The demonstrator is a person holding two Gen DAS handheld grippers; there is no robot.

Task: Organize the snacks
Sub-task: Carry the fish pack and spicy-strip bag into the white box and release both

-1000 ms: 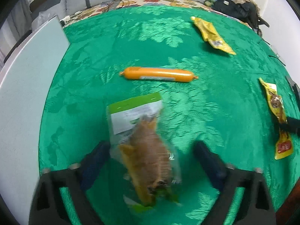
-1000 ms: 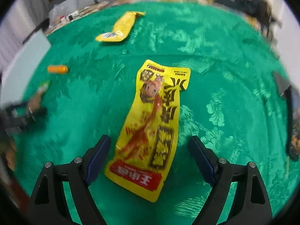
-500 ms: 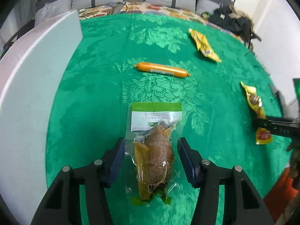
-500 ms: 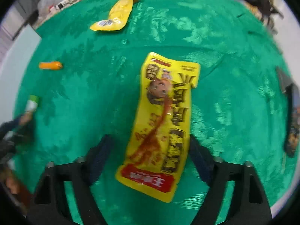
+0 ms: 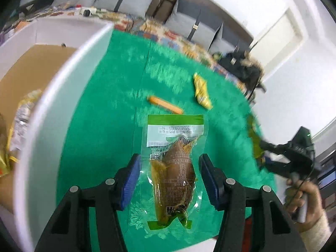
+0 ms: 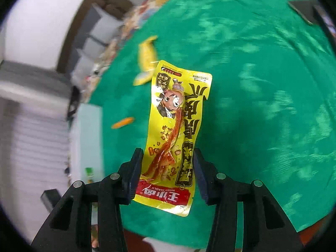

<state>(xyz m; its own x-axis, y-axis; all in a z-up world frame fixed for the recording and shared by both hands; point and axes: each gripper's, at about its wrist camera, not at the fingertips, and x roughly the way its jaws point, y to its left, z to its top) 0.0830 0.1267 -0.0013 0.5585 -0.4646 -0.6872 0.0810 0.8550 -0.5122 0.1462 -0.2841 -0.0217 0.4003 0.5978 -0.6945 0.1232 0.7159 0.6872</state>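
Gripping a clear vacuum pouch with a green header, the left gripper has its blue pads pressed to the pouch's edges, jaws narrowed around the brown snack inside, and the pouch hangs lifted above the green tablecloth. Ahead of these fingers lie an orange sausage stick and, further ahead to the right, a small yellow packet. To the left stands a white-walled box with a cardboard floor and some wrapped snacks inside.

The right gripper is closed on the lower part of a long yellow snack packet with a cartoon face, which sticks out forward between the fingers, raised off the cloth. Beyond its tip lies another yellow packet; ahead and left sits the orange stick.
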